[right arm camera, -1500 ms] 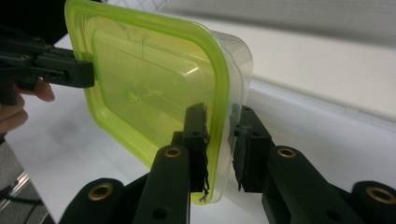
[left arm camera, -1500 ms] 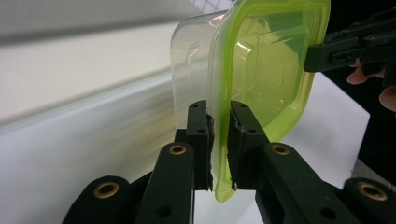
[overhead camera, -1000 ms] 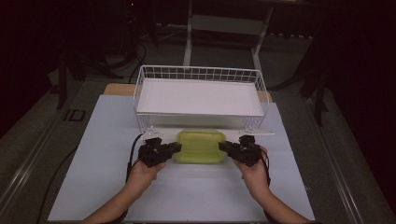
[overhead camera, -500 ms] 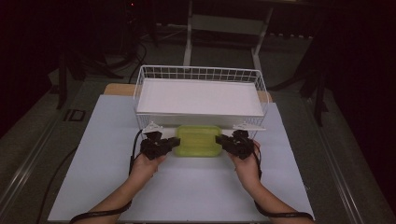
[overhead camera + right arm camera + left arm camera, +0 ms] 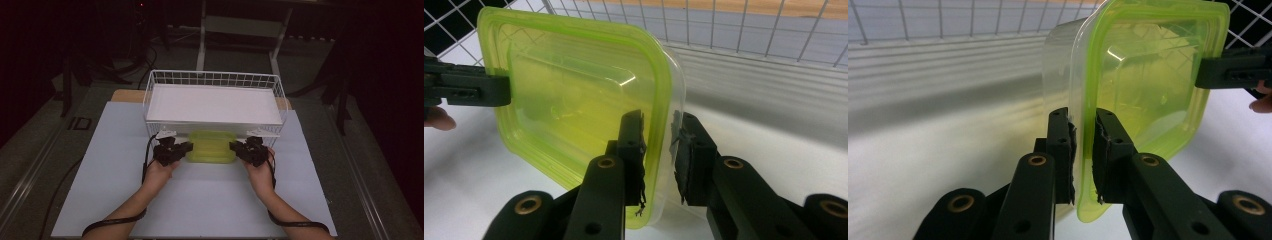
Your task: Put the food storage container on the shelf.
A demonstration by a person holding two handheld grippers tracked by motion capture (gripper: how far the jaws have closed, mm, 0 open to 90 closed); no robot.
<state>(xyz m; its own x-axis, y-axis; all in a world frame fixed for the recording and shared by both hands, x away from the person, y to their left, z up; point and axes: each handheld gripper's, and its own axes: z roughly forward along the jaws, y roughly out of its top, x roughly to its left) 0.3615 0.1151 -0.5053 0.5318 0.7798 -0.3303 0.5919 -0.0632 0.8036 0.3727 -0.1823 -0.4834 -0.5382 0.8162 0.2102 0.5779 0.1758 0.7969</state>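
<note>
From the high view, a yellow-green lidded plastic container point(image 5: 212, 146) sits between the two grippers at the near edge of a white wire basket point(image 5: 214, 80), its far side tucked under the basket's front rim so that part of it is hidden. The left gripper point(image 5: 184, 148) meets the container's left end and the right gripper point(image 5: 237, 148) its right end; at this range the jaws are dark shapes and their grip is hard to make out. Both hands and forearms rise from the bottom edge over the white table cover point(image 5: 105, 165), and the elbows are cut off. In the left gripper view, the left gripper point(image 5: 1083, 145) has its jaws drawn narrow, clamped on the rim of the green lid point(image 5: 1148, 85), with the clear tub wall beside one pad; the container stands on edge here and its top corner is cropped. The other gripper's black jaw holds the far rim at the right edge. In the right gripper view, the right gripper point(image 5: 659, 145) pinches the lid's point(image 5: 574, 95) rim likewise, though a slight gap shows beside the right pad, and the basket's wires cross behind.
</note>
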